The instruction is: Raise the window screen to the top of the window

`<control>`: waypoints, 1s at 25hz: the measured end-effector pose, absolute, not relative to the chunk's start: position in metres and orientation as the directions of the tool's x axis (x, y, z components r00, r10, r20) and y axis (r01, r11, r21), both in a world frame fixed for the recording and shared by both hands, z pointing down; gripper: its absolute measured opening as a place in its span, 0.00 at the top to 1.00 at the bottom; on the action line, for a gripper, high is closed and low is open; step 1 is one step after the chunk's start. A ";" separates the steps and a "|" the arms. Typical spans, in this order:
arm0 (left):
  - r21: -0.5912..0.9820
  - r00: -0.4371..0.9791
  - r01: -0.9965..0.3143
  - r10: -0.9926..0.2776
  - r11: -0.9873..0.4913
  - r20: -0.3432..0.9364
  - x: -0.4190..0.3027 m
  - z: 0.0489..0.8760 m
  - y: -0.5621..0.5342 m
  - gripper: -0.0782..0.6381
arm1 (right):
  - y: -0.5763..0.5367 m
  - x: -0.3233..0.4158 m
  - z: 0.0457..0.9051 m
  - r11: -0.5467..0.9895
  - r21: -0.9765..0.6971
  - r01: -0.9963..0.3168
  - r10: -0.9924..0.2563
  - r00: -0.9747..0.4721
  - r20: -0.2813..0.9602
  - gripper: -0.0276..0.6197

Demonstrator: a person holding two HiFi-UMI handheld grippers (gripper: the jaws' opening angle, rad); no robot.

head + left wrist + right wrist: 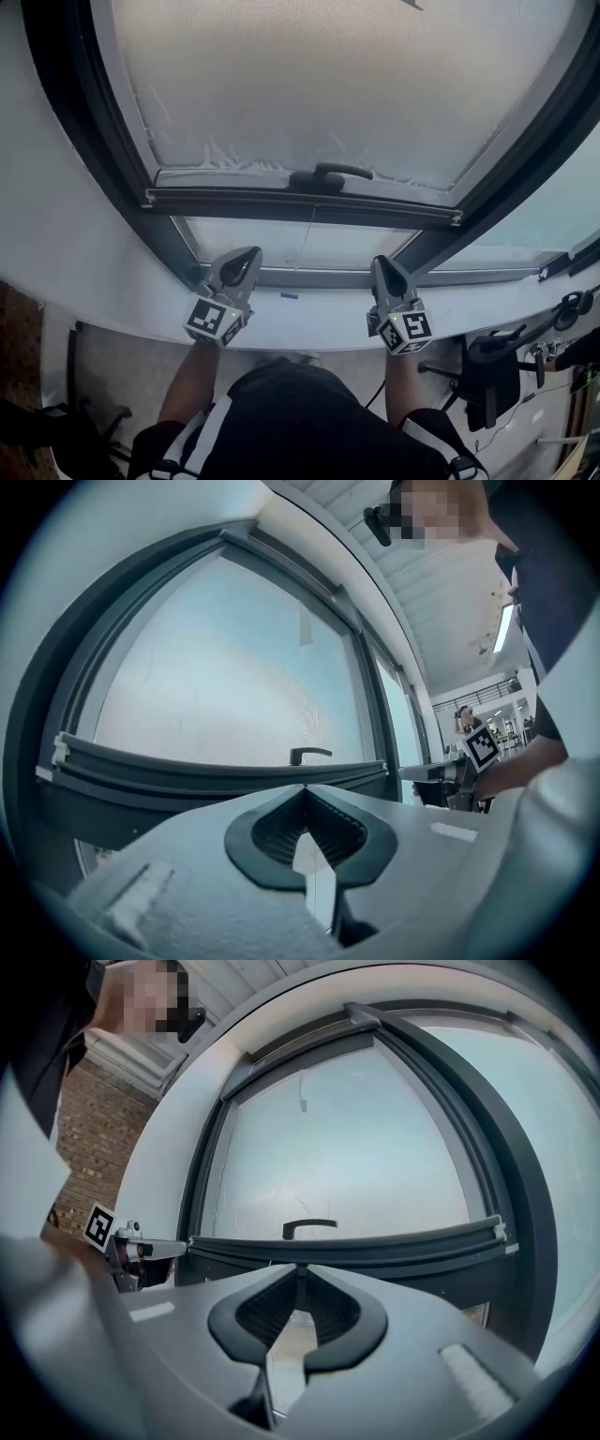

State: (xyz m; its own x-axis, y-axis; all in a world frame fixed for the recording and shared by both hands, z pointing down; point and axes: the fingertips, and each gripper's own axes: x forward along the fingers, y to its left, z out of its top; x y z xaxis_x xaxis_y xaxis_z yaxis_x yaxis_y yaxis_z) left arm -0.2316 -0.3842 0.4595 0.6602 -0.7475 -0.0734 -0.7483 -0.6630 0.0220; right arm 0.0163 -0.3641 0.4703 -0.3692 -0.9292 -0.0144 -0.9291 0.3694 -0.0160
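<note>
The window screen [328,84] is a pale mesh panel that covers the upper pane. Its dark bottom bar [300,206] runs across the window and carries a dark handle [328,175] at its middle. Both grippers hover below the bar, over the sill, touching nothing. My left gripper [249,255] is shut and empty, left of the handle. My right gripper [382,264] sits right of the handle, its jaws a narrow slit apart with nothing between them. The left gripper view has the handle [307,754] above my closed tips [305,787]. In the right gripper view the handle [307,1227] stands above my tips [298,1267].
A dark window frame [84,122] borders the pane on both sides. The pale sill [309,319] lies under the grippers. An office chair [492,370] stands at the lower right. A brick wall [84,1138] is at the left of the right gripper view.
</note>
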 end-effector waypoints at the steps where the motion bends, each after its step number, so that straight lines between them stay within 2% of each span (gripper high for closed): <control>1: 0.012 0.668 -0.742 -0.741 -0.670 -0.072 -0.226 0.458 -0.385 0.88 | -0.368 0.016 0.468 0.379 -0.002 -0.925 -0.925 -0.379 -0.016 0.91; 4: -0.013 0.691 -0.722 -0.720 -0.692 -0.059 -0.211 0.455 -0.392 0.88 | -0.379 0.014 0.462 0.408 0.040 -0.912 -0.913 -0.409 -0.014 0.90; 7: -0.078 0.691 -0.722 -0.722 -0.688 -0.029 -0.196 0.452 -0.404 0.82 | -0.390 0.006 0.463 0.464 0.113 -0.879 -0.885 -0.464 0.021 0.86; 11: -0.290 0.648 -0.712 -0.757 -0.639 0.076 -0.181 0.450 -0.422 0.76 | -0.405 -0.012 0.470 0.550 0.289 -0.783 -0.833 -0.537 0.130 0.76; 13: -0.420 0.642 -0.648 -0.752 -0.635 0.147 -0.175 0.460 -0.429 0.74 | -0.412 -0.016 0.468 0.556 0.388 -0.735 -0.827 -0.537 0.168 0.74; 15: -0.528 0.623 -0.567 -0.749 -0.632 0.228 -0.171 0.470 -0.435 0.70 | -0.421 -0.016 0.470 0.550 0.479 -0.684 -0.829 -0.516 0.214 0.72; 19: -0.713 0.520 -0.402 -0.784 -0.574 0.338 -0.168 0.478 -0.448 0.68 | -0.441 -0.006 0.487 0.509 0.681 -0.526 -0.853 -0.413 0.319 0.65; 22: -0.802 0.425 -0.309 -0.829 -0.511 0.364 -0.171 0.483 -0.460 0.68 | -0.447 -0.006 0.492 0.461 0.789 -0.405 -0.879 -0.333 0.342 0.62; 25: -0.851 0.354 -0.257 -0.864 -0.459 0.359 -0.179 0.488 -0.470 0.68 | -0.451 -0.003 0.498 0.447 0.817 -0.364 -0.887 -0.299 0.352 0.61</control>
State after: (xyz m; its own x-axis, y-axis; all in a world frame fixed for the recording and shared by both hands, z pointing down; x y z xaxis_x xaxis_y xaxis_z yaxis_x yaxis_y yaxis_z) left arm -0.1785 -0.4705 0.4877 0.3537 -0.8637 0.3591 -0.2569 -0.4588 -0.8506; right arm -0.0027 -0.4509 0.4985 -0.2990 -0.8869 0.3521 -0.3638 0.4471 0.8171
